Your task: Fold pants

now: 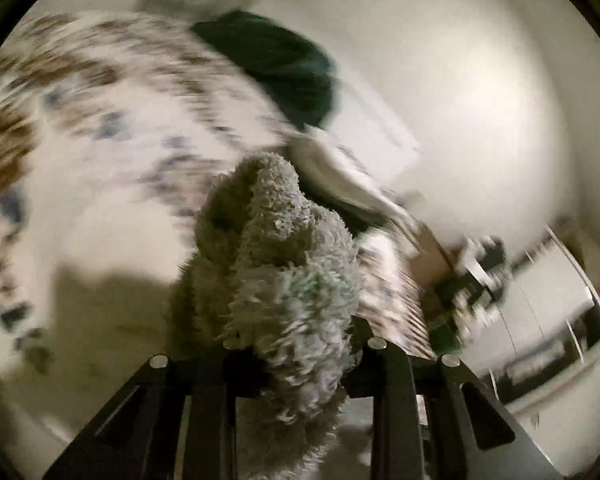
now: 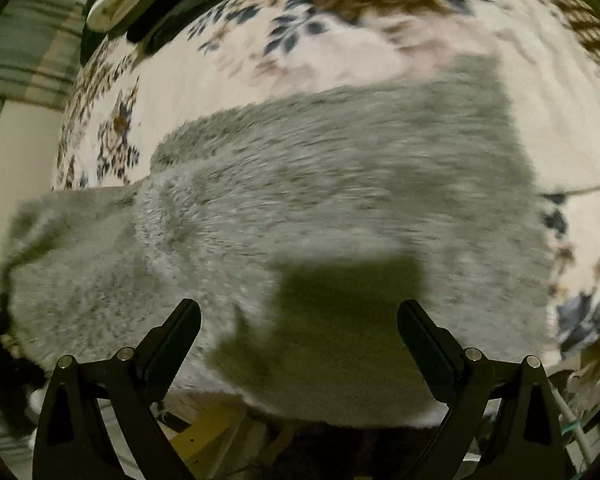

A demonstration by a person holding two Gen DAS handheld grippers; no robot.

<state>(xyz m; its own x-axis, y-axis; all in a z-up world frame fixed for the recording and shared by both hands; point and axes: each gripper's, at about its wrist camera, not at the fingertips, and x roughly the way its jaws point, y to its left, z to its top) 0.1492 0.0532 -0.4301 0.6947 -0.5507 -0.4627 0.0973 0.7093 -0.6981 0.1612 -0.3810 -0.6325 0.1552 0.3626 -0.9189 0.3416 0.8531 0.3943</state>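
While the left gripper (image 1: pixel 296 344) was clamped on a bunched wad of the fluffy grey pants (image 1: pixel 276 272), lifted clear of the flowered bedspread (image 1: pixel 100 112), the right gripper (image 2: pixel 299 322) hung with its jaws spread wide and nothing between them, just above the rest of the pants (image 2: pixel 320 184), which lay flat across the bedspread (image 2: pixel 260 60) with the near edge at the bed's rim. Both views were smeared by motion, so the grip's depth could not be judged. I judged the chief risk to be the thick pile slipping out of the left jaws, since only a crumpled handful was pinched. With nothing pinning the flat part, a pull might have dragged the whole garment crooked or off the near edge. A dark garment (image 1: pixel 272 64) near the far side could have been snagged
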